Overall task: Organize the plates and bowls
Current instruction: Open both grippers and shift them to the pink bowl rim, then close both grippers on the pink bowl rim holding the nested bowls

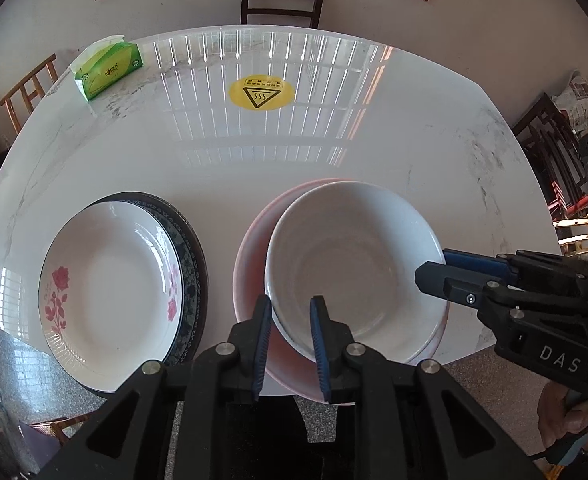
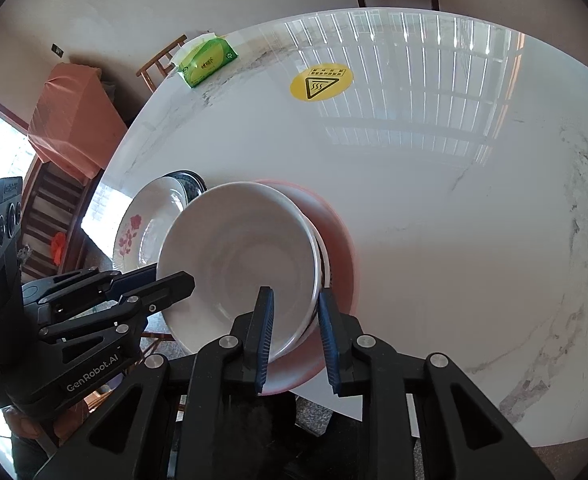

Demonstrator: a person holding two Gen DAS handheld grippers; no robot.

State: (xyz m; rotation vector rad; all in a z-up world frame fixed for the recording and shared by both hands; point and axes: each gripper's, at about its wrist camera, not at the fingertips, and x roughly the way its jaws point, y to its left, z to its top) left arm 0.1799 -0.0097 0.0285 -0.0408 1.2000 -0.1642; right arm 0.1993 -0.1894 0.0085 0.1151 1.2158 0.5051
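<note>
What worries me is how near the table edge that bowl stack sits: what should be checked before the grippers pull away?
1. Left gripper released: jaws straddle the white bowl rim, a gap showing at the inner pad. Ok.
2. Right gripper released: same, rim between the pads with a gap. Ok.
3. White bowl seated: it nests off-centre in the pink dish; whether it is level, cannot tell.
4. Margin at the table edge: the pink dish reaches the near edge and may overhang. Not ok.
5. Flowered plate rests on the dark-patterned plate, apart from the bowls. Ok.
</note>
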